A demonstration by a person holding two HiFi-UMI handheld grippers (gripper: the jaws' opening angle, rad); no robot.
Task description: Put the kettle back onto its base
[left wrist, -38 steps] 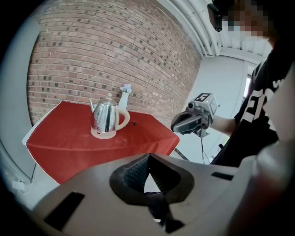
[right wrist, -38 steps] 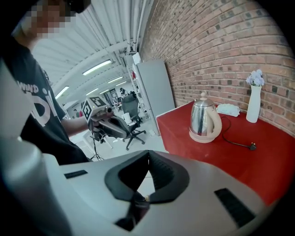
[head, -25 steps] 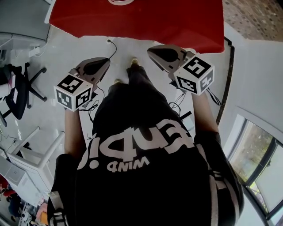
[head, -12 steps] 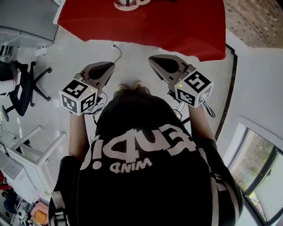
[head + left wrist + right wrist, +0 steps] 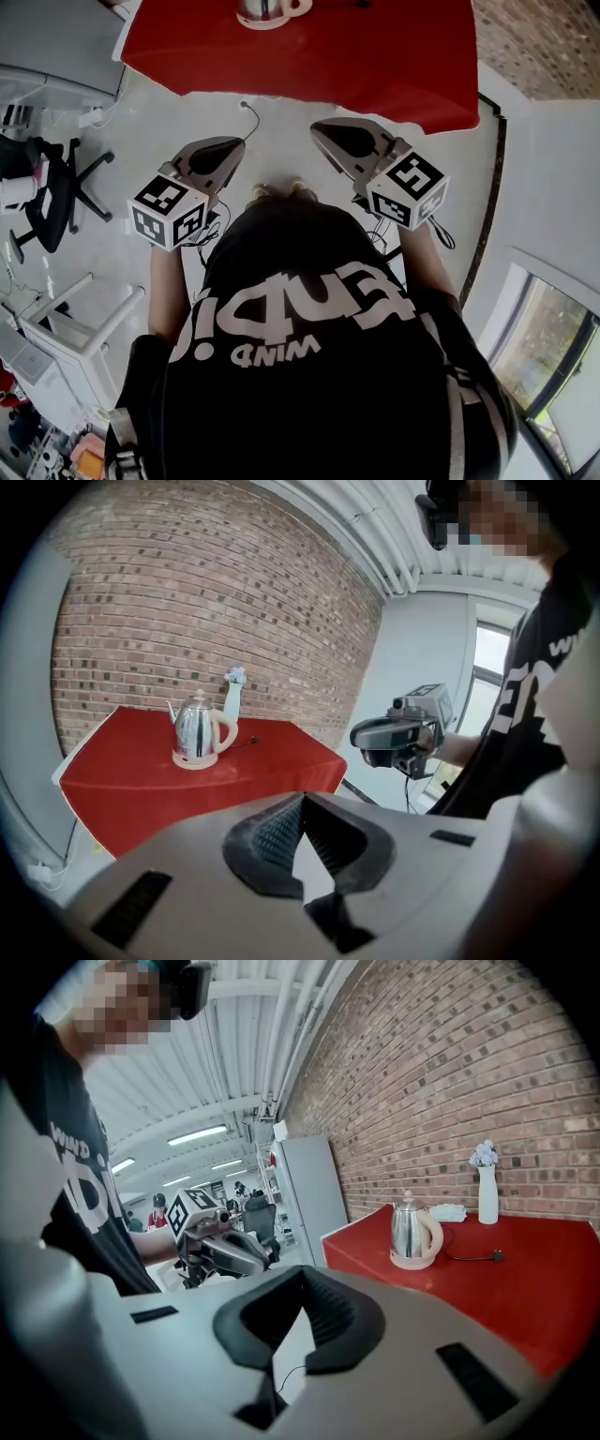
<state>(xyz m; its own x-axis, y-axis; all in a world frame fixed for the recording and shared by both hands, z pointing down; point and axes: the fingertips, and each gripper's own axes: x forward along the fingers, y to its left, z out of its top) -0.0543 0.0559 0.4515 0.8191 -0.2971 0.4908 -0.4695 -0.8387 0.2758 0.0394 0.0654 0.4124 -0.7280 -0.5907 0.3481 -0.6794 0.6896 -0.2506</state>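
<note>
Silver kettle [image 5: 193,731], red table [image 5: 122,794]

The kettle [image 5: 195,729] is polished steel with a cream handle and a slim spout. It stands upright, seated on its round cream base [image 5: 194,760]. Both rest on the red table [image 5: 131,785], well back from its near edge.

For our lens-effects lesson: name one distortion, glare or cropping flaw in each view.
Left gripper view: fisheye bends the brick wall, and the window washes out pale. Right gripper view: dark rounded corners, kettle sharp. Head view: kettle cropped by the top edge.
</note>
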